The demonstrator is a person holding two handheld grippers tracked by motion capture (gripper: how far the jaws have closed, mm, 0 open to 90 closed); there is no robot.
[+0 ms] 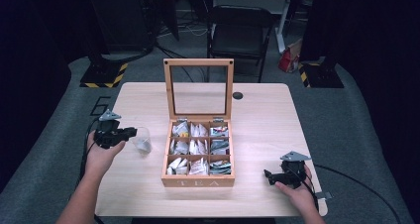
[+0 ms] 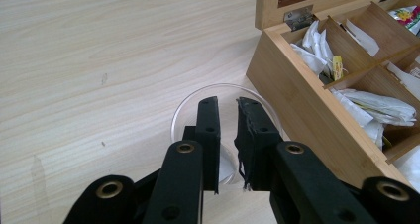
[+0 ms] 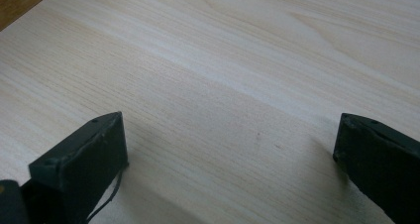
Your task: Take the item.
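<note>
A clear plastic cup (image 1: 142,140) stands on the wooden table (image 1: 257,110), left of an open wooden tea box (image 1: 198,182). Something white, possibly a tea bag (image 2: 228,167), lies in the cup's bottom. My left gripper (image 1: 132,131) hovers at the cup's left rim. In the left gripper view its jaws stand a narrow gap apart over the cup (image 2: 185,112), and nothing is pinched between the left gripper's (image 2: 227,102) pads. My right gripper (image 1: 267,175) rests near the table's front right. There the right gripper (image 3: 231,120) is wide open over bare wood.
The box (image 2: 297,115) has a grid of compartments with several tea bags (image 1: 198,149); its glass lid (image 1: 168,90) stands upright at the back. A small black disc (image 1: 237,95) lies behind the box. A folding chair (image 1: 240,28) stands beyond the table.
</note>
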